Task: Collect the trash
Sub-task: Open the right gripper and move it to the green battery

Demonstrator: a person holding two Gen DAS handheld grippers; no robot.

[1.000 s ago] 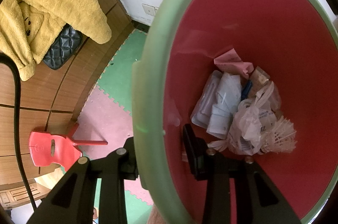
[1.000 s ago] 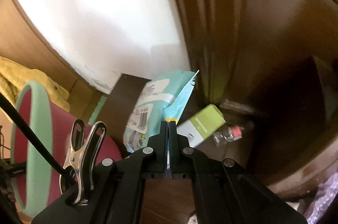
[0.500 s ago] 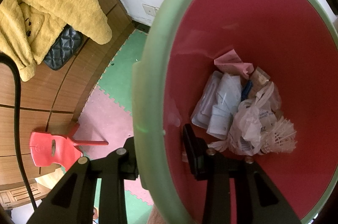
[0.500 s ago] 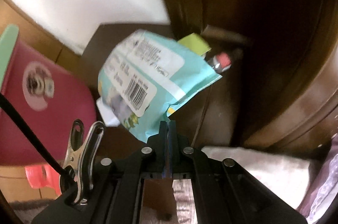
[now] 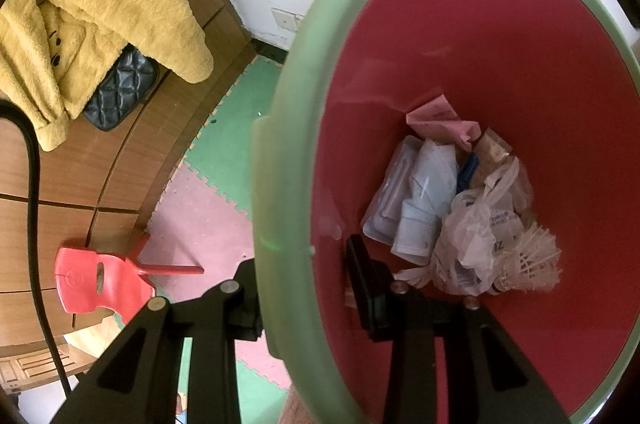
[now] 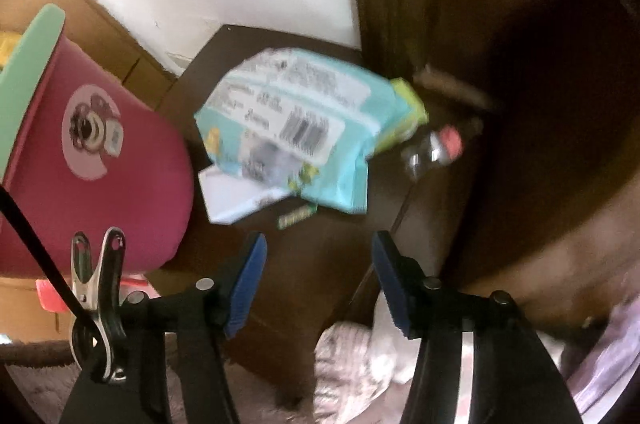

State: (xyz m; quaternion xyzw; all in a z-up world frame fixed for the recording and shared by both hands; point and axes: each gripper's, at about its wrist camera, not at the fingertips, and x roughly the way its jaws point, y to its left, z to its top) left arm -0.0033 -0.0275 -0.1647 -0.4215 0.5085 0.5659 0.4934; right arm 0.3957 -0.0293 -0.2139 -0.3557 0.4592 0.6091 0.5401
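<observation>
- The left gripper (image 5: 304,288) is clamped on the green rim of the red bin (image 5: 280,184), one finger outside and one inside the wall.
- The right gripper (image 6: 318,276) is seen with jaws opening and nothing between them.
- The pale blue packet (image 6: 296,128) lies on the dark table (image 6: 320,248), just beyond the right gripper and slightly left; its long axis runs left to right, tilted.
- The right hand is judged the nearer; the bin stands to the left.
- A green box (image 6: 404,116) and a bottle (image 6: 436,148) are partly covered and blurred; a white sheet under the packet cannot be identified.
</observation>
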